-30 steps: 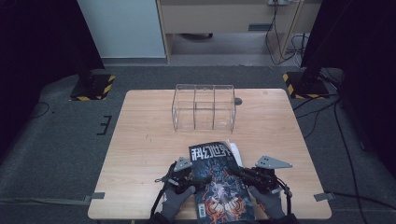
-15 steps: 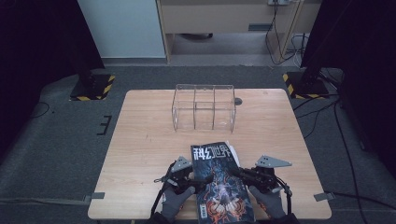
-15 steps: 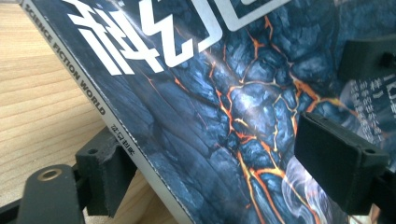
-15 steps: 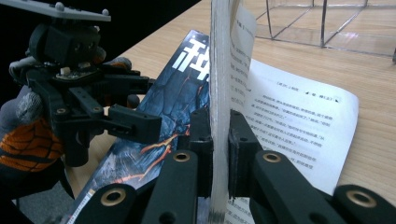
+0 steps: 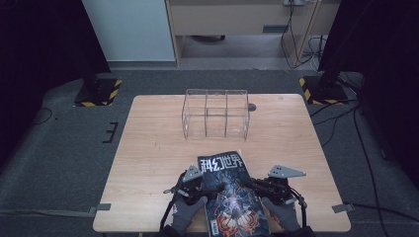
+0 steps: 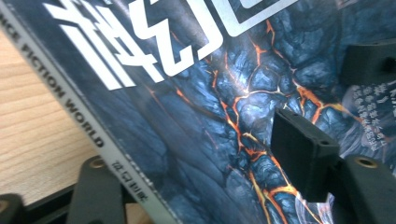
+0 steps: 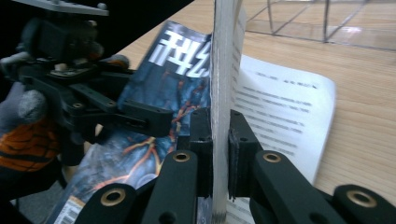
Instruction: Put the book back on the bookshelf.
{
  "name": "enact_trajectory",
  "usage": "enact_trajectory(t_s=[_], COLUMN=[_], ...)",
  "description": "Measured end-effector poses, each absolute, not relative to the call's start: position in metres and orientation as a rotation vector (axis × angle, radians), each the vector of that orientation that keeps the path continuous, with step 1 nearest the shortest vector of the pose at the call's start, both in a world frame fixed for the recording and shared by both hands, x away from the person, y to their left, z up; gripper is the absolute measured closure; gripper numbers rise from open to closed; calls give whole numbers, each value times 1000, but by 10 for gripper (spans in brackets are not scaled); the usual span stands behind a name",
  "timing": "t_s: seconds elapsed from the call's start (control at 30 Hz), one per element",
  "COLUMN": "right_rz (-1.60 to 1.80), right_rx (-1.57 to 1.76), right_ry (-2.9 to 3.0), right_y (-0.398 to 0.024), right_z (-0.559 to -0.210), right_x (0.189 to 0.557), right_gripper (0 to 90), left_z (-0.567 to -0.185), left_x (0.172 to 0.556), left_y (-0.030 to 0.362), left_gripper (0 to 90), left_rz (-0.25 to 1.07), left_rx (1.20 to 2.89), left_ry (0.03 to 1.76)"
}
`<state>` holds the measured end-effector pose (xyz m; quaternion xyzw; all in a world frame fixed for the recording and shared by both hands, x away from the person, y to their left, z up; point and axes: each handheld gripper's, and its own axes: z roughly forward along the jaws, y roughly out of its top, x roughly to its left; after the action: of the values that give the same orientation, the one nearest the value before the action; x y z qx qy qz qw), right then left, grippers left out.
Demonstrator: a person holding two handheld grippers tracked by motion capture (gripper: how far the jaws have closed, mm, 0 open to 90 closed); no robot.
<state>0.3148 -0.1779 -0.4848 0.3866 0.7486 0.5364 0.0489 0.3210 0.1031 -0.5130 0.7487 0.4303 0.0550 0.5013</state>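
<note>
High view: pale wooden table [image 5: 148, 163] with a clear three-compartment wire-and-acrylic rack [image 5: 215, 113] at the far middle, nothing inside it.
Magazine: glossy dark-blue magazine with orange lava-crack cover and white title characters [image 5: 230, 192] lay at the near edge, between both gloved hands.
Left gripper [image 5: 207, 187]: at the spine side; left gripper view showed one jaw over the cover [image 6: 224, 116], the other under the spine edge, jaws clamped on the magazine.
Right gripper [image 5: 249, 183]: right gripper view showed both pads pressed together on a lifted sheaf of pages [image 7: 220, 93], held upright.
Open page: white printed page [image 7: 280, 116] lay flat on the table beside that sheaf.
Hands: grey-and-orange glove [image 7: 28, 126] on the left hand.
</note>
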Motion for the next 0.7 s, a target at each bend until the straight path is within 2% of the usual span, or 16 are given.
enact_trajectory(t_s=[0.1,0.47,0.7], right_rz=[1636,1606,1583], right_rx=[1184,1210,1237], right_ry=[2277,2273,2279], right_y=[-179,-179,-179], right_z=[-485,-486,-488], right_x=[315,318,322], right_gripper=[834,816,791], left_z=[-510,-500,-492], left_x=[319,315,312], left_y=[103,110,109], left_gripper=[438,632,687], left_rz=[174,162,176], left_rx=[1823,1803,1808], left_ry=[1049,1047,1040])
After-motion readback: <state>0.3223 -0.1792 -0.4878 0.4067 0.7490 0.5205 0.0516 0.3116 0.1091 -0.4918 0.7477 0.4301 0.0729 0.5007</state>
